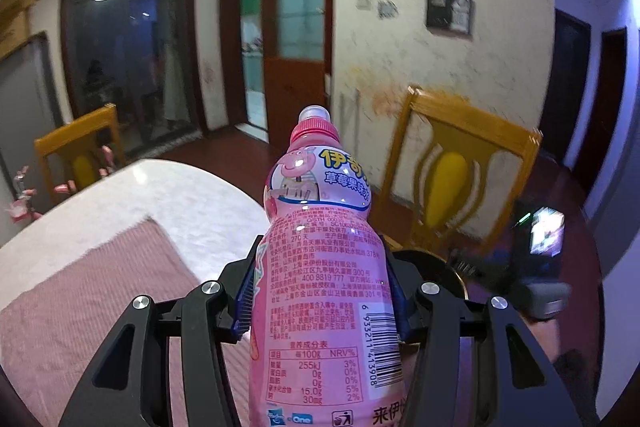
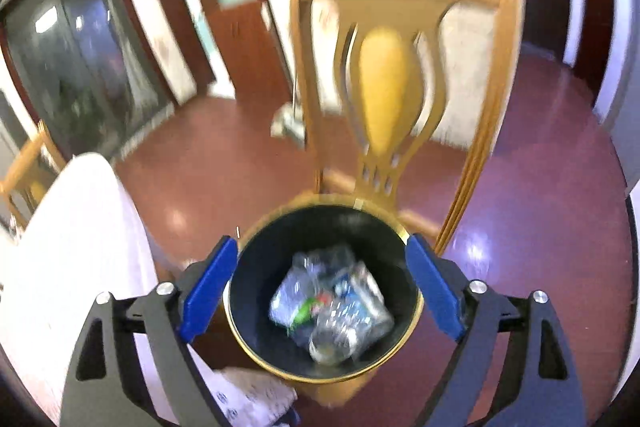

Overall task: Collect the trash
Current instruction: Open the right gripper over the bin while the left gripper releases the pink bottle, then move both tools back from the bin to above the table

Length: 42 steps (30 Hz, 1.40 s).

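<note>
Judging by the bin, the job stood partly done. On the left, the left gripper (image 1: 320,291) pinched a pink bottle (image 1: 320,267) by its body, cap pointing away over the table (image 1: 172,211), still to be dropped. On the right, the right gripper (image 2: 322,287) hung spread and empty above the bin (image 2: 256,339), where clear plastic bottles (image 2: 332,307) already lay.

Both grippers were black linkage frames with triangular cut-outs and round silver screws at each pivot. The left gripper (image 1: 322,291) carried ribbed blue pads inside its fingers; the right gripper (image 2: 322,283) bore smooth blue pads (image 2: 208,291).
</note>
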### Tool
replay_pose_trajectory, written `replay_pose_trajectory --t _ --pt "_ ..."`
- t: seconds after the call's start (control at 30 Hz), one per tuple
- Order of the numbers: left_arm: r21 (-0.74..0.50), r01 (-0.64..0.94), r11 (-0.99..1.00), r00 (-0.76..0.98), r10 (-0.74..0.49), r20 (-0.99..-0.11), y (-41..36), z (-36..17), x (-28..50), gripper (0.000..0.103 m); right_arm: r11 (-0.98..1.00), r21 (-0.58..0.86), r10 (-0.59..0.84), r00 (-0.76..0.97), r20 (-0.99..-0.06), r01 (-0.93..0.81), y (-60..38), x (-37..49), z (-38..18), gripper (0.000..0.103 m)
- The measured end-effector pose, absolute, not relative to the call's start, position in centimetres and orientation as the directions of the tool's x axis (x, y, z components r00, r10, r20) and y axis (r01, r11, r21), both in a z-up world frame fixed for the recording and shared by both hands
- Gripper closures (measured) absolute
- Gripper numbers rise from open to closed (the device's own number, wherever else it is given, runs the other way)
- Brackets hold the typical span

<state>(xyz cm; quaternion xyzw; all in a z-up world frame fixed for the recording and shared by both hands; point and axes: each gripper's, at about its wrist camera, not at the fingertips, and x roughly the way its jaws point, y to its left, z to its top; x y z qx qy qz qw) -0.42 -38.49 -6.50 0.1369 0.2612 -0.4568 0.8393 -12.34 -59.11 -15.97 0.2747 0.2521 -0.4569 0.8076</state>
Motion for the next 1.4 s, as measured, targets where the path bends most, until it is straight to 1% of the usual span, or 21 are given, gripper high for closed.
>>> replay_pose_trajectory --t 0.1,0.17,0.23,0.37,0.5,0.6,0.67,0.73,0.77,0.8,0.83,0.87,0.93,0.97,1.0,1.17,1.4 --pt "-0.04 0.875 0.483 0.358 -0.699 -0.62 -42.5 -9.6 -1.3 0.052 0.405 0.262 -0.633 0.476 -0.611 0.876 -59.0 -15.1 -14.0 0.016" --pt "-0.044 0.892 0.45 0.317 -0.692 -0.648 -44.9 -11.6 -1.9 0.052 0.384 0.294 -0.649 0.482 -0.589 0.875 -59.2 -16.9 -13.2 0.016" --pt "-0.031 0.91 0.413 0.276 -0.661 -0.697 -48.0 -14.5 -2.8 0.051 0.368 0.312 -0.66 0.482 -0.575 0.876 -59.2 -18.3 -12.8 0.016" --pt "-0.056 0.929 0.365 0.175 -0.569 -0.803 -54.8 -21.5 -4.0 0.051 0.333 0.344 -0.669 0.478 -0.57 0.878 -59.5 -20.7 -12.8 0.016" --pt "-0.022 0.938 0.347 0.152 -0.468 -0.871 -60.5 -28.0 -4.6 0.051 0.319 0.354 -0.668 0.474 -0.574 0.879 -59.6 -22.2 -13.6 0.016" --pt "-0.03 0.936 0.352 0.122 -0.402 -0.907 -63.2 -31.7 -4.2 0.051 0.315 0.361 -0.665 0.475 -0.576 0.878 -59.4 -22.9 -13.6 0.016" --pt "-0.024 0.936 0.351 0.118 -0.377 -0.919 -64.1 -33.1 -4.0 0.051 0.316 0.363 -0.664 0.477 -0.576 0.877 -59.4 -23.2 -13.5 0.016" --pt "-0.018 0.935 0.354 0.121 -0.365 -0.923 -64.3 -33.8 -3.8 0.051 0.317 0.362 -0.66 0.478 -0.58 0.877 -59.5 -23.2 -13.5 0.016" --pt "-0.018 0.934 0.358 0.123 -0.368 -0.922 -64.4 -33.9 -3.8 0.048 0.316 0.365 -0.66 0.479 -0.579 0.876 -59.4 -23.2 -13.5 0.016" --pt "-0.03 0.931 0.365 0.12 -0.381 -0.917 -64.3 -33.8 -3.6 0.039 0.315 0.368 -0.659 0.48 -0.579 0.875 -59.4 -23.2 -13.4 0.016" --pt "-0.034 0.928 0.37 0.121 -0.387 -0.914 -63.7 -33.6 -3.1 0.019 0.317 0.368 -0.657 0.482 -0.579 0.874 -59.4 -23.0 -13.3 0.016" --pt "-0.038 0.927 0.374 0.121 -0.393 -0.912 -63.8 -33.5 -3.1 0.013 0.319 0.368 -0.656 0.484 -0.579 0.873 -59.4 -22.8 -13.2 0.016" --pt "-0.047 0.924 0.378 0.12 -0.406 -0.906 -63.8 -32.8 -2.9 0.011 0.332 0.367 -0.649 0.493 -0.58 0.869 -59.2 -22.2 -13.2 0.016" --pt "-0.049 0.925 0.377 0.119 -0.409 -0.905 -64.0 -32.6 -3.0 0.007 0.336 0.366 -0.648 0.495 -0.579 0.868 -59.1 -22.1 -13.2 0.016" --pt "-0.047 0.926 0.376 0.124 -0.417 -0.9 -64.1 -32.4 -3.1 0.006 0.341 0.365 -0.647 0.498 -0.578 0.866 -59.1 -22.0 -13.0 0.016" --pt "-0.056 0.932 0.359 0.115 -0.437 -0.892 -64.2 -31.5 -3.5 0.006 0.357 0.352 -0.648 0.501 -0.573 0.865 -58.4 -21.2 -12.5 0.016" --pt "-0.083 0.932 0.353 0.104 -0.48 -0.871 -62.1 -28.8 -3.8 0.006 0.353 0.324 -0.655 0.479 -0.585 0.878 -57.7 -20.4 -12.1 0.015"
